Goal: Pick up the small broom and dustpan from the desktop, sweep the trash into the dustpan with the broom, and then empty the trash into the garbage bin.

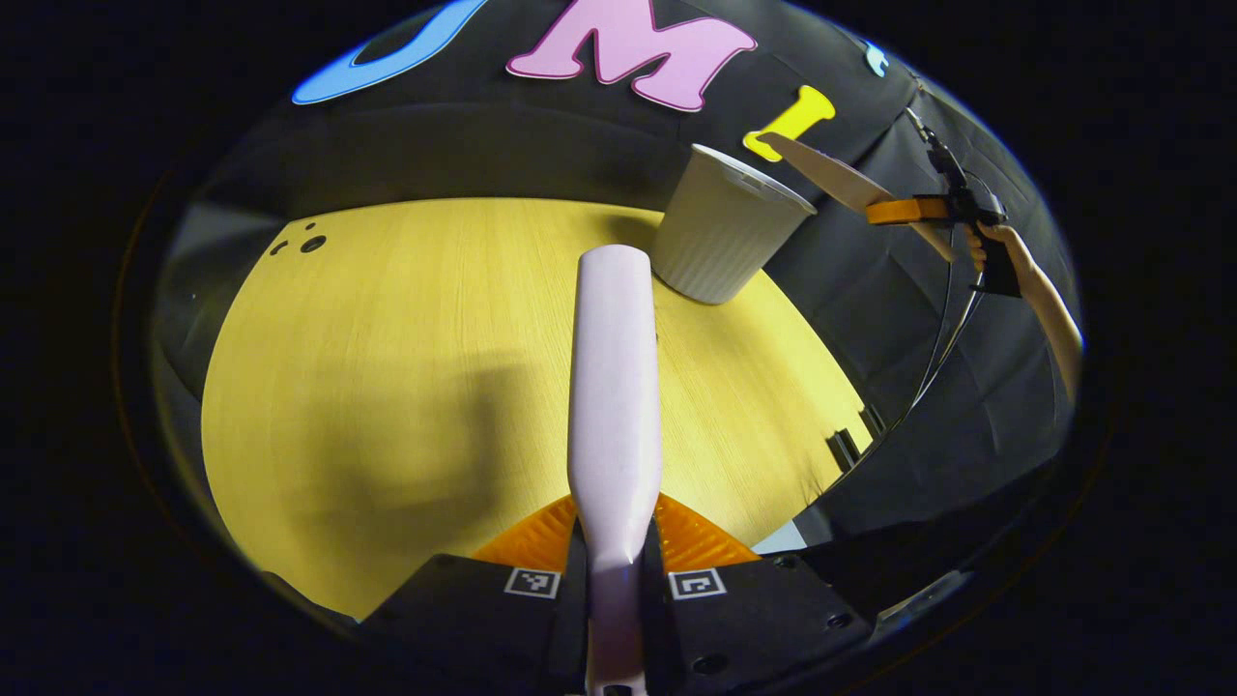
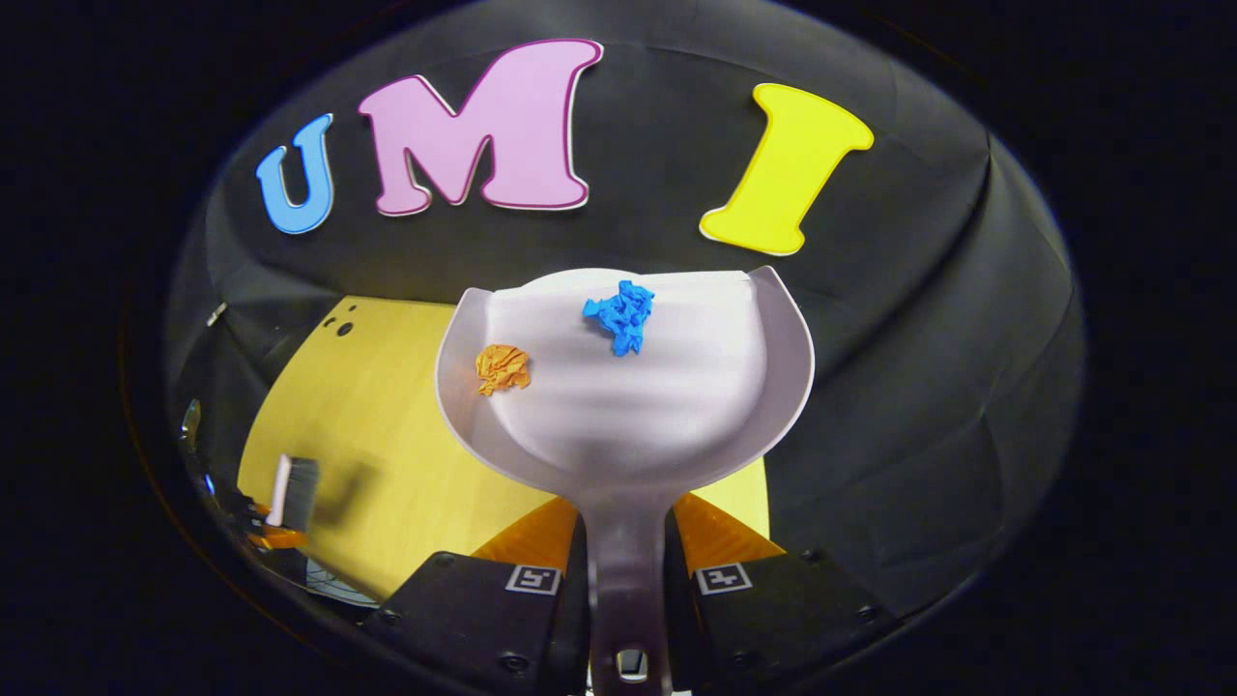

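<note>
Both cams ride their claws, looking forward, raised over the counter (image 1: 387, 338); both views share it and the backwall.

Your left gripper (image 1: 616, 580) had its jaws clamped on the broom handle (image 1: 613, 387); your right gripper (image 2: 628, 590) gripped the dustpan handle (image 2: 626, 561), raised.

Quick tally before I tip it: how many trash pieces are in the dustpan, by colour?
Blue crumpled paper: 1
Orange crumpled paper: 1
Total in the dustpan: 2
</note>
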The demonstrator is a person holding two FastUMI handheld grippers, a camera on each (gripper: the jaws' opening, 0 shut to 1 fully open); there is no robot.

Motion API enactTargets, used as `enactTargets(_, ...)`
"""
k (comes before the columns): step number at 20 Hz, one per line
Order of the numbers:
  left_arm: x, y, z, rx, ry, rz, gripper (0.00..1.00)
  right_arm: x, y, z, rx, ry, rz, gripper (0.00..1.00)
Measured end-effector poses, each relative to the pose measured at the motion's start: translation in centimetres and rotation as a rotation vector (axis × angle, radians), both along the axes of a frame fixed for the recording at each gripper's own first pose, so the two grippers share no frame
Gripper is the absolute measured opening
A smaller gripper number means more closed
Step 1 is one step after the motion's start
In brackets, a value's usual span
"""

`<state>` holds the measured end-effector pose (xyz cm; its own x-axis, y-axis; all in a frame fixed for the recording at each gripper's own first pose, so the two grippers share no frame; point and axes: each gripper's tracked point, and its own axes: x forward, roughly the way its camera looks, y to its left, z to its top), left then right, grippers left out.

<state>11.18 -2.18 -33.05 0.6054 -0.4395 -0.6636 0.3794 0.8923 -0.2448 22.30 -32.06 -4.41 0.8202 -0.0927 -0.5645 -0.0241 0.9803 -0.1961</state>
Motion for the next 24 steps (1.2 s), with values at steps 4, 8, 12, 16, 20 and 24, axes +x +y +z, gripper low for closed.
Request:
enactTargets(4, 0.9, 1.0, 0.1, 0.003, 0.011, 0.085, 0.27, 4.0, -1.8, -1.3, -0.095, -0.022, -0.012, 0.36)
enactTargets(8, 1.6, 2.5, 1.1, -0.007, -0.01, 0.17, 0.27, 6.5, -2.8, -2.9, -0.123, -0.01, -0.044, 0.36)
enactTargets(12, 0.9, 2.8, 1.6, -0.055, 0.0, 0.238, 0.3, 7.1, -3.6, -2.5, -0.267, -0.031, -0.054, 0.36)
enactTargets(16, 0.8, 3.1, 1.1, -0.049, 0.012, 0.222, 0.26, 7.9, -4.0, -2.0, -0.514, -0.051, -0.007, 0.36)
enactTargets(20, 0.7, 4.3, 1.5, -0.035, 0.005, 0.223, 0.3, 8.1, -4.0, -1.1, -0.65, -0.05, 0.017, 0.36)
enactTargets(24, 0.6, 4.6, 1.5, -0.031, -0.008, 0.198, 0.27, 7.9, -3.3, 0.4, -0.889, -0.052, -0.016, 0.36)
